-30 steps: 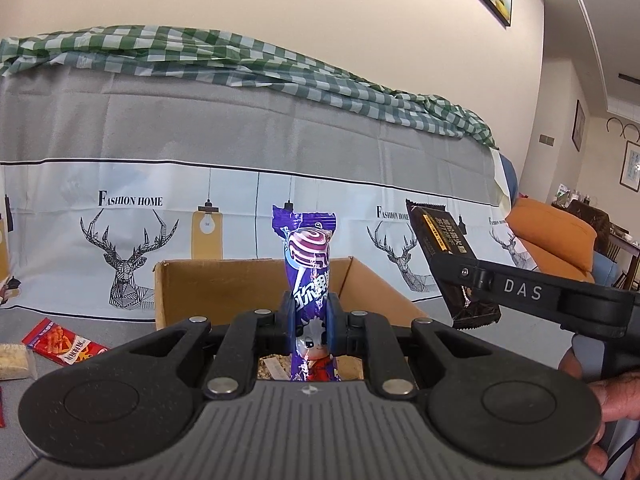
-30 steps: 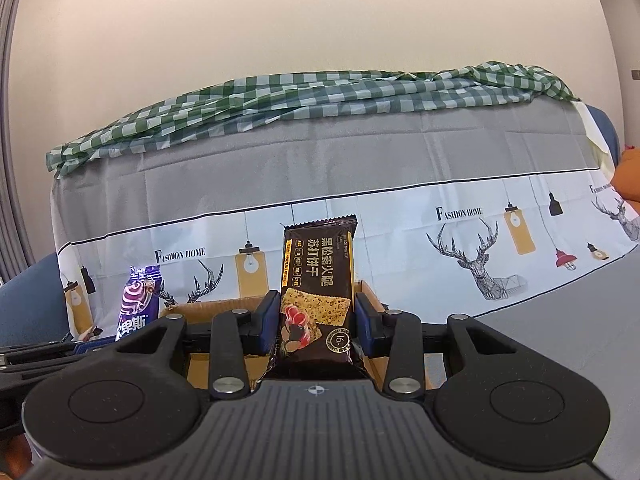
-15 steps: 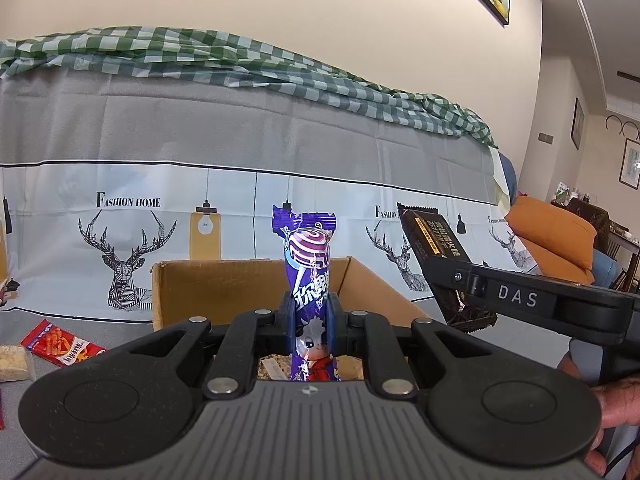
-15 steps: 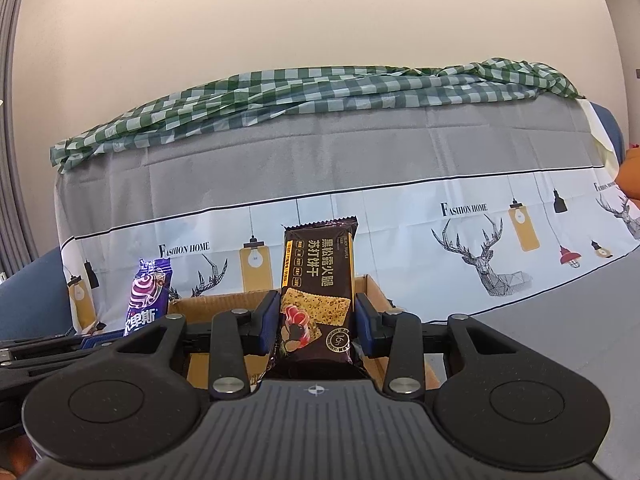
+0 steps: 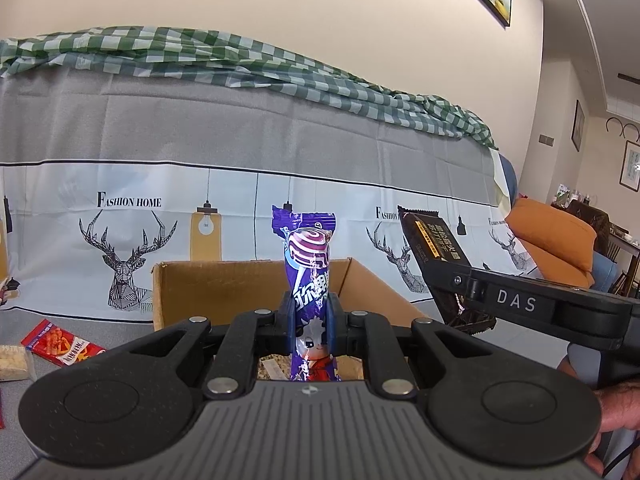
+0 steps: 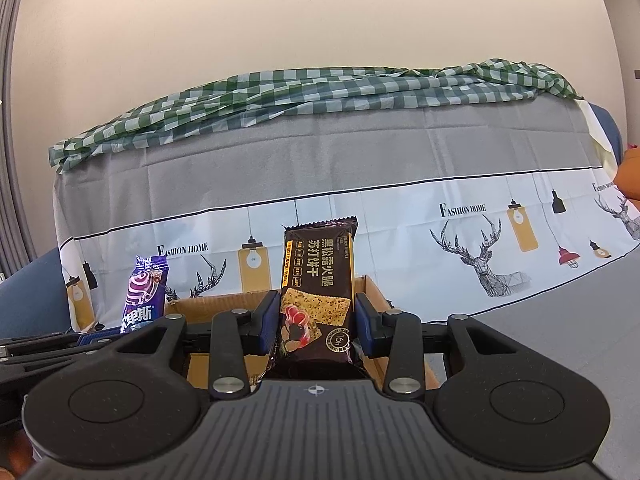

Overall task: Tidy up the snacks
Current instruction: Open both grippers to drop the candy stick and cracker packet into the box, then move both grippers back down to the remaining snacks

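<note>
My left gripper (image 5: 311,316) is shut on a purple snack packet (image 5: 308,256) held upright over the near side of an open cardboard box (image 5: 224,288). My right gripper (image 6: 316,320) is shut on a dark brown cracker packet (image 6: 318,280), also upright, above the same box (image 6: 224,304). The right gripper with the brown packet (image 5: 436,248) shows at the right in the left wrist view. The purple packet (image 6: 144,292) shows at the left in the right wrist view. Some snacks lie inside the box, mostly hidden.
A red snack packet (image 5: 60,342) and a pale cracker pack (image 5: 14,362) lie on the grey cloth left of the box. A cloth-draped sofa back (image 5: 240,168) rises behind the box. An orange cushion (image 5: 556,240) is far right.
The right gripper with the brown packet has moved left and closer to the box. The left gripper and purple packet have barely moved.
</note>
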Available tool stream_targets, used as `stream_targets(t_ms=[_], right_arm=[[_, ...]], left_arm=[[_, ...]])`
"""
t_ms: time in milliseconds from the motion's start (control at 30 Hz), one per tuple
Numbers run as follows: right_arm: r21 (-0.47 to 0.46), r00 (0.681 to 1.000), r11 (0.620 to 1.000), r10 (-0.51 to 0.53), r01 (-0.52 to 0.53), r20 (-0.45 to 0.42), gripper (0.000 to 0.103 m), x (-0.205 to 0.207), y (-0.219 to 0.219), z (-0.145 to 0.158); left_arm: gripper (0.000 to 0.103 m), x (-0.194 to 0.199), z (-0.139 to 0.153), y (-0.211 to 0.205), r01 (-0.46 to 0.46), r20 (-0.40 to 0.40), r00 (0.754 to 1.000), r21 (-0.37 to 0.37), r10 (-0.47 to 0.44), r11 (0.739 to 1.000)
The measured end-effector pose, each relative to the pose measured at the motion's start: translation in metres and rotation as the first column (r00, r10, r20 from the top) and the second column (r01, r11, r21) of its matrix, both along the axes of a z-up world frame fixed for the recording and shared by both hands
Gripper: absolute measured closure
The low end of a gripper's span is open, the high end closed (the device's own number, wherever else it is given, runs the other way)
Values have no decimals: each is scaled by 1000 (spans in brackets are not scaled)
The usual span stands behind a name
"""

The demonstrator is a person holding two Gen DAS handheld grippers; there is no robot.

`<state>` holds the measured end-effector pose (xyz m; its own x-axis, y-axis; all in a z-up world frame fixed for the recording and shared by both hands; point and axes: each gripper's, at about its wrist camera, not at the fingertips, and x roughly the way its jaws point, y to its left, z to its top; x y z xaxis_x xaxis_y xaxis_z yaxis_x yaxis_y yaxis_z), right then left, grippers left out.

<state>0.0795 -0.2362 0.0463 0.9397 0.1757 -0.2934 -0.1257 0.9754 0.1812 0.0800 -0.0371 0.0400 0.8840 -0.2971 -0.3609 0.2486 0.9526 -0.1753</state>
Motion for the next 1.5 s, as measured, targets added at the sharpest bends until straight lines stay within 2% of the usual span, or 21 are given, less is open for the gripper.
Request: stream_targets(t_ms=[33, 67, 100, 167, 333, 533, 567, 667, 733, 800, 867, 933, 967, 1133, 1233, 1300, 1400, 1500], right_arm=[[3, 1000, 1000, 5, -5, -4, 61, 1, 0, 0], [6, 1000, 1000, 10, -10, -12, 60, 1, 1, -1], [6, 1000, 1000, 16, -16, -21, 55, 3, 1, -1], [-4, 1000, 1000, 4, -4, -20, 33, 3, 4, -1], [0, 1000, 1000, -5, 5, -11, 28, 2, 10, 2], [6, 1000, 1000, 11, -11, -20, 27, 2, 27, 5], [9, 1000, 1000, 16, -16, -22, 27, 1, 32, 5], [13, 999, 999, 32, -32, -27, 28, 0, 47, 6], [17, 999, 999, 45, -45, -29, 28, -1, 60, 7], [24, 997, 998, 64, -64, -32, 33, -2, 73, 8], [42, 994, 994, 103, -102, -43, 57, -2, 87, 8], [69, 988, 988, 142, -138, -62, 72, -2, 101, 8], [80, 985, 985, 156, -150, -68, 75, -2, 108, 7], [120, 974, 973, 207, -195, -91, 75, -5, 145, 7], [135, 967, 967, 230, -215, -107, 75, -7, 166, 3], [151, 962, 962, 247, -228, -119, 75, -7, 179, -1], [168, 953, 955, 269, -245, -139, 74, -8, 196, -7], [179, 939, 946, 299, -269, -169, 74, -6, 209, -10]], left_arm=[[87, 1, 0, 0, 3, -5, 1000, -1, -3, 1000], [81, 1, 0, 0, -3, -7, 1000, 2, 3, 1000], [66, 0, 0, 0, -14, -4, 1000, 6, 14, 1000], [55, 0, 2, 3, -38, 6, 999, 3, 38, 999], [55, 0, 3, 15, -88, -6, 996, -14, 88, 996], [56, -4, 5, 39, -155, -16, 988, -18, 155, 988], [58, -4, 5, 44, -169, -22, 986, -19, 168, 986], [78, -6, 4, 63, -205, -45, 978, -24, 204, 979], [86, -8, 3, 75, -233, -58, 971, -20, 232, 972], [90, -10, 2, 89, -258, -69, 964, -6, 257, 966], [90, -12, 1, 104, -286, -82, 955, 0, 285, 958], [90, -14, 1, 120, -307, -89, 948, 11, 306, 952], [90, -15, 1, 127, -318, -89, 944, 24, 319, 948], [90, -20, -4, 166, -380, -111, 917, 58, 384, 923], [90, -22, -11, 192, -433, -147, 888, 50, 435, 900], [90, -25, -21, 211, -476, -184, 863, 17, 471, 879], [90, -29, -41, 234, -547, -220, 819, -18, 530, 837], [90, -31, -57, 255, -620, -259, 771, -99, 581, 778]])
